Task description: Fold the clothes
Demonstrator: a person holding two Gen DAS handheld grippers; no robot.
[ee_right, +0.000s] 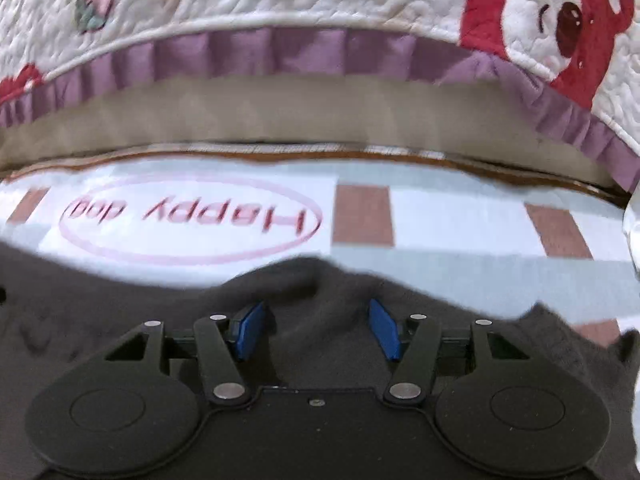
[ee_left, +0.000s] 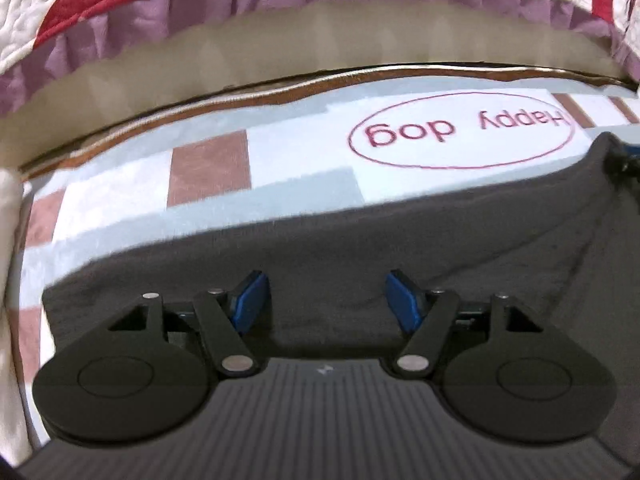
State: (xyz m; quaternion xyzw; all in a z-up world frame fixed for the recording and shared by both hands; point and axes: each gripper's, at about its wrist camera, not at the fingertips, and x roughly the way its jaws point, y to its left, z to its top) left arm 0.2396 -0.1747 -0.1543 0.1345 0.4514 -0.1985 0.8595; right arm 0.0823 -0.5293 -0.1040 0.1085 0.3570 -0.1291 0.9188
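Note:
A dark grey garment (ee_left: 360, 232) lies spread on a checked mat (ee_left: 208, 168) with a "Happy dog" oval print. My left gripper (ee_left: 325, 300) hovers low over the garment near its far straight edge, jaws wide apart, nothing between the blue pads (ee_left: 250, 300). In the right wrist view the same garment (ee_right: 120, 312) has a rumpled, raised far edge. My right gripper (ee_right: 316, 332) is open over that bunched edge, with the cloth lying between the blue pads (ee_right: 384, 334) but not pinched.
Beyond the mat (ee_right: 460, 224) rises a bed side with a beige mattress edge (ee_right: 280, 112), a purple frill (ee_right: 260, 52) and a white quilted cover with red bear figures (ee_right: 552, 20). White fabric (ee_left: 10, 240) hangs at the left edge of the left wrist view.

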